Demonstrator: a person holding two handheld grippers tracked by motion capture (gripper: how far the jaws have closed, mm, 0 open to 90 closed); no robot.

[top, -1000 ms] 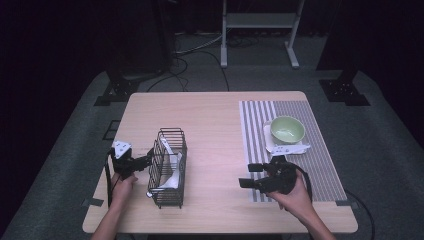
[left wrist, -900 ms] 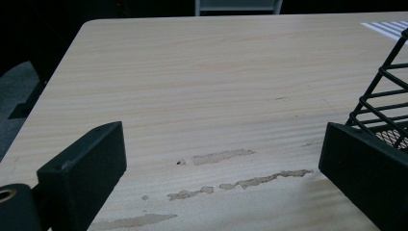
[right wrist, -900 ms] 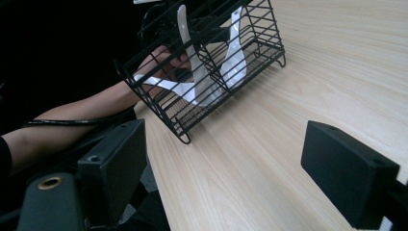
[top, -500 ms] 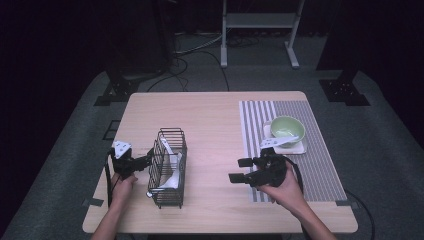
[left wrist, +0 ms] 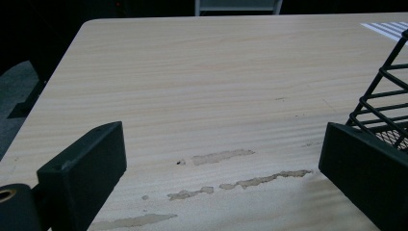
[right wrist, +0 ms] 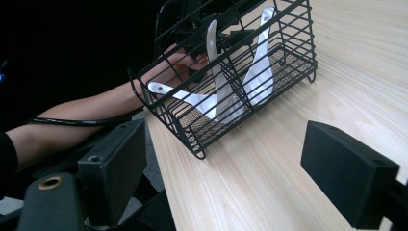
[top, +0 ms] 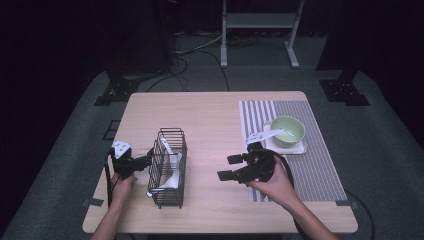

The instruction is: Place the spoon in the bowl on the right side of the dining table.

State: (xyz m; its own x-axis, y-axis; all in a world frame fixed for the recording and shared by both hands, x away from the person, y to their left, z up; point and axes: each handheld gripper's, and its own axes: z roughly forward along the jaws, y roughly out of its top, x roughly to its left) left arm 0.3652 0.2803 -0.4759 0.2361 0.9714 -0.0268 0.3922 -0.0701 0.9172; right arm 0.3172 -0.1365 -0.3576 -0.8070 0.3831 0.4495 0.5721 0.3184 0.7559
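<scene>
At the left of the high view, the left tool (top: 148, 160) lay low over the pale wooden desk (top: 210, 115), held in the person's left hand (top: 122, 181), its tips just beside the left wall of the black wire basket (top: 167, 167). In the left gripper view its two black jaws stood spread wide, with bare, scuffed desk between them and the basket's wire corner (left wrist: 385, 91) just past the right-hand jaw — nothing was pinched. The basket stood upright near the front-left part of the desk and held white plastic utensils (top: 171, 170); the right gripper view showed them (right wrist: 226, 91) leaning inside against the wires, at least three pieces, one resting in each of its compartments as far as could be told. To the right of the basket, apart from it, the right tool (top: 227, 167) hovered above the desk in the person's right hand (top: 275, 182), pointing toward the basket, jaws spread and empty. Farther right a grey-striped mat (top: 300, 150) covered the desk's right side, and on it a green bowl (top: 288, 131) sat on a small white tray (top: 287, 146) — a white spoon (top: 265, 134) rested across the bowl's rim, its handle reaching leftward.
</scene>
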